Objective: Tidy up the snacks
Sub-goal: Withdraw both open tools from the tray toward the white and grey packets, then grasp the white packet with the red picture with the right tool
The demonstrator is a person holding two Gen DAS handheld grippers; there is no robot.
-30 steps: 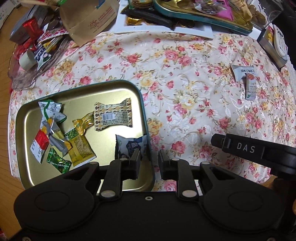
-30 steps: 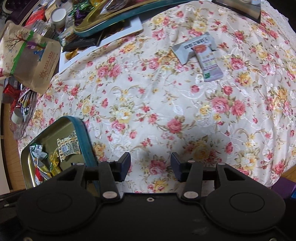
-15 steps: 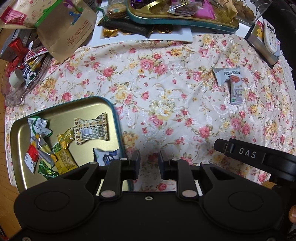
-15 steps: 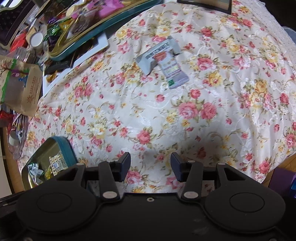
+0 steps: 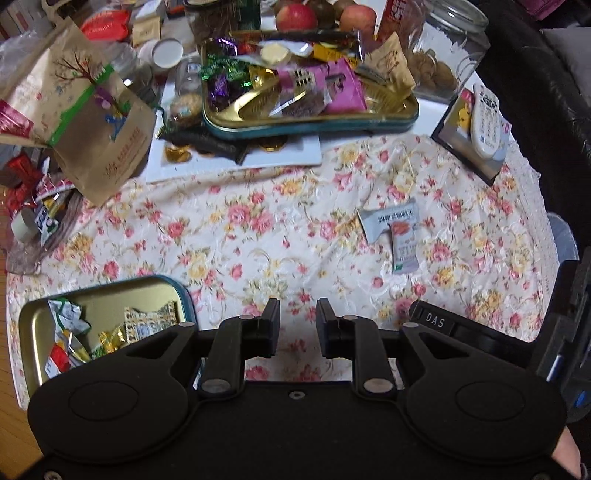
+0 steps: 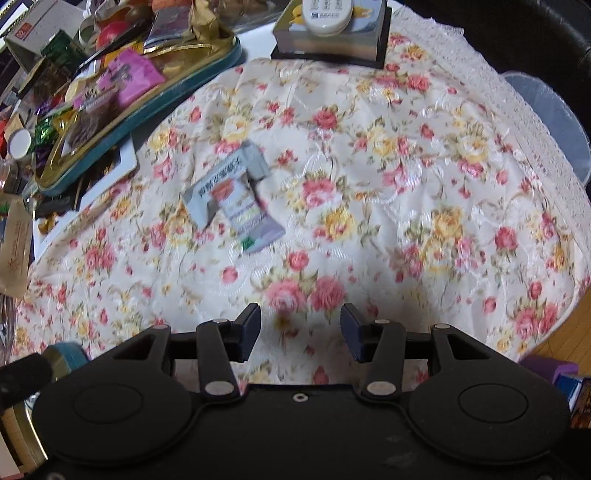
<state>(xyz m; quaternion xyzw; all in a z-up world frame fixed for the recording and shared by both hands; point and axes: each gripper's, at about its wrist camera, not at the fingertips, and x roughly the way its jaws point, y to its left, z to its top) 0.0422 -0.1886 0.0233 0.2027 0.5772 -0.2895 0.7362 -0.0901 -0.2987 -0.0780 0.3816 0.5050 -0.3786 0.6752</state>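
Floral cloth (image 5: pixel 258 236) with pink and yellow roses covers the counter in the left wrist view. At the lower centre of the frame the left gripper (image 5: pixel 297 325) hovers over the cloth with its jaws a narrow gap apart and nothing between them. At the lower left sits a small gold tray (image 5: pixel 33 325) with a teal rim, holding several wrapped snacks; a cream-patterned wrapper (image 5: pixel 151 319) lies nearest the gripper. Right of centre, two grey snack packets (image 5: pixel 397 232) lie on the cloth, one overlapping the other, well apart from the small tray. Along the top centre a larger gold tray (image 5: pixel 310 122) is piled with purple, pink and gold sweets. A brown paper bag (image 5: pixel 92 122) leans at the upper left, a glass jar (image 5: pixel 443 55) stands at the upper right, and a white remote (image 5: pixel 487 122) rests on a dark box at the right edge. The right gripper's black body, marked DAS, enters at the lower right.

Seen from the right wrist, the same floral cloth (image 6: pixel 406 184) fills most of the frame. The right gripper (image 6: pixel 300 328) at the bottom centre has its jaws wide apart and holds nothing. The two grey snack packets (image 6: pixel 236 199) lie left of centre, somewhat blurred, ahead of the jaws and apart from them. The larger gold tray (image 6: pixel 140 110) runs diagonally at the upper left. The white remote (image 6: pixel 325 14) on its box sits at the top centre. A corner of the small gold tray (image 6: pixel 66 354) shows at the lower left.
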